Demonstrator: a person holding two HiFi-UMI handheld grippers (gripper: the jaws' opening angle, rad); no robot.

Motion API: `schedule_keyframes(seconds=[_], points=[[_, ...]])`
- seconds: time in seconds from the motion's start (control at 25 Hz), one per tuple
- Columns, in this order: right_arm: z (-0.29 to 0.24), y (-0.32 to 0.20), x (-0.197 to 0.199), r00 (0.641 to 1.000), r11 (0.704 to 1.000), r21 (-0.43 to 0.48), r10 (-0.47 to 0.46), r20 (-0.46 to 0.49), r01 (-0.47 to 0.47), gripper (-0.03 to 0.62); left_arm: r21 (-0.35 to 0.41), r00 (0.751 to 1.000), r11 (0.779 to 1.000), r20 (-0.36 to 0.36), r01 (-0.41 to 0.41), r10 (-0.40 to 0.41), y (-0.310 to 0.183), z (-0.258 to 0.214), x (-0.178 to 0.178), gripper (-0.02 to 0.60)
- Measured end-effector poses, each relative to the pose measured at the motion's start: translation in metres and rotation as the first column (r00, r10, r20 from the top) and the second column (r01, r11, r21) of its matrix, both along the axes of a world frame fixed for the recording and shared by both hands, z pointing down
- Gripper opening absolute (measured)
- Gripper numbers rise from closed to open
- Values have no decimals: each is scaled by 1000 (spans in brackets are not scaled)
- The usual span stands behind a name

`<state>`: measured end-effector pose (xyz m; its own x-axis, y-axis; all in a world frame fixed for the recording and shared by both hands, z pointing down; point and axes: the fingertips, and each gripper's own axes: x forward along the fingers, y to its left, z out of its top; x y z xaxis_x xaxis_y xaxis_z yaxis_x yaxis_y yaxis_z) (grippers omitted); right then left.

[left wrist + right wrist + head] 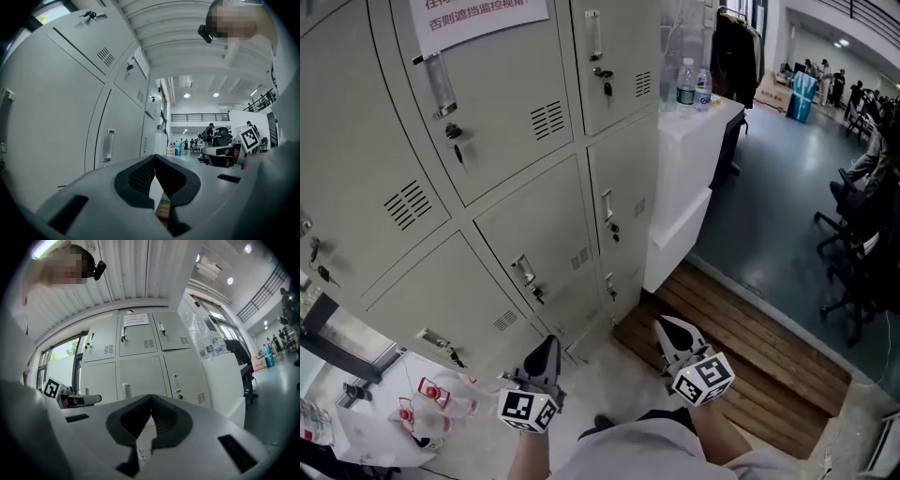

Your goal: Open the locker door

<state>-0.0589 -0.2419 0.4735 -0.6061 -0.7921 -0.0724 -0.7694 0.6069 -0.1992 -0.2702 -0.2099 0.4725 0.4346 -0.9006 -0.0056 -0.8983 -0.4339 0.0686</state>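
A bank of grey metal lockers (497, 141) fills the left of the head view, every door closed. Each door has a small handle, such as the handle (523, 270) on the low middle door (546, 239), and keys hang in several locks. My left gripper (550, 342) is low in front of the bottom row, shut and holding nothing. The right gripper (662, 325) is beside it, also shut and holding nothing, short of the right-hand column. In the left gripper view my left gripper (154, 157) runs along the locker fronts (56, 108). The right gripper (151, 396) faces the lockers (140, 362) square on.
A white counter (694, 159) with water bottles (686, 86) adjoins the lockers on the right. A wooden slatted platform (750, 352) lies below it. Red-capped plastic bottles (431, 403) lie at lower left. Office chairs (862, 253) and people stand further right.
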Motion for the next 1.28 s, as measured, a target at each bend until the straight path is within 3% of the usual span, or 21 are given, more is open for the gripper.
schedule_keyframes(seconds=[0.36, 0.72, 0.76, 0.8, 1.28], points=[[5, -67, -24, 999, 999, -36, -17, -31, 15, 14, -20, 998, 997, -6, 68, -69, -45, 7, -30, 2], [0, -120, -27, 989, 995, 0, -96, -114, 97, 18, -48, 983, 983, -25, 179, -180, -67, 12, -21, 3], [1, -122, -29, 986, 993, -1, -117, -120, 118, 161, -51, 981, 981, -29, 189, -191, -68, 13, -20, 2], [1, -125, -30, 983, 991, -6, -136, -125, 136, 250, -53, 979, 979, -31, 198, -199, -69, 13, -19, 3], [2, -185, -31, 965, 978, 13, -202, -165, 207, 249, -74, 954, 952, -1, 298, -299, -63, 20, -13, 2]])
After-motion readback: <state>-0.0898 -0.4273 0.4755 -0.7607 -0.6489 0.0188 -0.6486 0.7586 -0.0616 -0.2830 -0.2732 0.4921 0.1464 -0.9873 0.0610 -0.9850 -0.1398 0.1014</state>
